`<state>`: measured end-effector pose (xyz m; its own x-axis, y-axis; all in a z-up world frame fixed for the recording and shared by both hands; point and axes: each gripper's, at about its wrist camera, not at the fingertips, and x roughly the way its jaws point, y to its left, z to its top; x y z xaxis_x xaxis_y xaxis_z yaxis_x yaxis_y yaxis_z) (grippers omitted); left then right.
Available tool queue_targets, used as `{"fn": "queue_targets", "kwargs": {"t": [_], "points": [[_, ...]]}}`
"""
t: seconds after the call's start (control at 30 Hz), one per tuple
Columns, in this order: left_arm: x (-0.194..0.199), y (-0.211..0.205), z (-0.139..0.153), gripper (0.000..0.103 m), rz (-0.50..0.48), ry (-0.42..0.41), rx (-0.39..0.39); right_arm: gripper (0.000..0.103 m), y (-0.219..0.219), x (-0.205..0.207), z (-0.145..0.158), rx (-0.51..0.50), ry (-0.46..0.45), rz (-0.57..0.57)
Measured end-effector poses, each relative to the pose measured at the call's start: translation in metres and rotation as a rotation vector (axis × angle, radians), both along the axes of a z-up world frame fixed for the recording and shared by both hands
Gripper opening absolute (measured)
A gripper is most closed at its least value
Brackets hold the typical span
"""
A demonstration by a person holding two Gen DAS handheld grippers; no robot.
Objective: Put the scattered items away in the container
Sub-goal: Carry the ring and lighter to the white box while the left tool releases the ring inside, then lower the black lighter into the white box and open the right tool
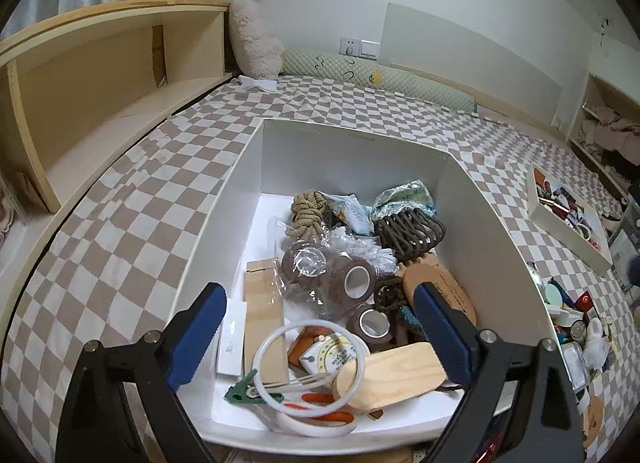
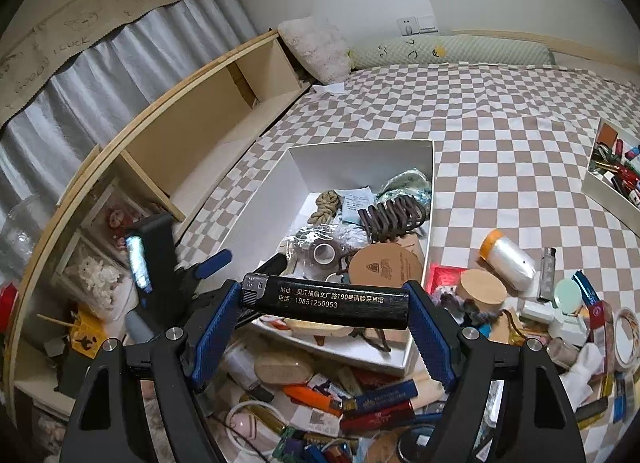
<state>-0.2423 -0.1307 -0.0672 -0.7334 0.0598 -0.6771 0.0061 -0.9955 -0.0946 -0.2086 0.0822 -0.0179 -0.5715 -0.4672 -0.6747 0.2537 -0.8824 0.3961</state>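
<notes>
A white box (image 1: 360, 135) sits on the checkered bed, holding tape rolls, a rope knot, a dark hair claw, a white ring and a pale wooden block (image 1: 388, 377). My left gripper (image 1: 320, 291) hangs open over the box's near end; the wooden block lies below it, free of the pads. In the right wrist view, my right gripper (image 2: 324, 323) is shut on a black lighter (image 2: 324, 301), gripped end to end, just in front of the box (image 2: 256, 219). The left gripper (image 2: 244, 263) shows there at the box's left edge.
Loose lighters (image 2: 376, 399), a round wooden lid (image 2: 480, 289), a plastic film roll (image 2: 508, 255) and a tape ring (image 2: 624, 331) litter the sheet near the box. A second white tray (image 2: 616, 179) lies at the right. A wooden shelf (image 1: 100, 75) borders the bed's left side.
</notes>
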Motion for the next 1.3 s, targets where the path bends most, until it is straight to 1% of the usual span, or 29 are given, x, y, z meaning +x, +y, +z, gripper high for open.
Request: {"fn": "queue_targets", "kwargs": {"t": [0.23, 0.47, 0.77, 0.8, 0.83, 0.87, 1.3], "points": [[0.015, -0.006, 0.0, 0.095, -0.012, 0.016, 0.034, 0.081, -0.017, -0.028, -0.01, -0.003, -0.039, 0.016], [0.032, -0.01, 0.001, 0.096, -0.018, 0.036, 0.069, 0.081, -0.047, -0.055, -0.027, -0.01, -0.094, 0.06], [0.049, -0.016, 0.007, 0.097, -0.029, 0.07, 0.079, 0.082, -0.072, -0.083, -0.057, -0.035, -0.167, 0.074], [0.05, -0.017, 0.007, 0.099, -0.028, 0.072, 0.083, 0.084, -0.073, -0.084, -0.059, -0.041, -0.172, 0.071], [0.05, -0.018, 0.007, 0.099, -0.025, 0.074, 0.086, 0.095, -0.074, -0.085, -0.061, -0.047, -0.177, 0.067], [0.051, -0.018, 0.007, 0.099, -0.023, 0.075, 0.088, 0.103, -0.073, -0.085, -0.063, -0.052, -0.181, 0.059], [0.054, -0.013, 0.014, 0.099, -0.029, 0.084, 0.064, 0.103, -0.053, -0.078, -0.055, -0.062, -0.16, 0.025]]}}
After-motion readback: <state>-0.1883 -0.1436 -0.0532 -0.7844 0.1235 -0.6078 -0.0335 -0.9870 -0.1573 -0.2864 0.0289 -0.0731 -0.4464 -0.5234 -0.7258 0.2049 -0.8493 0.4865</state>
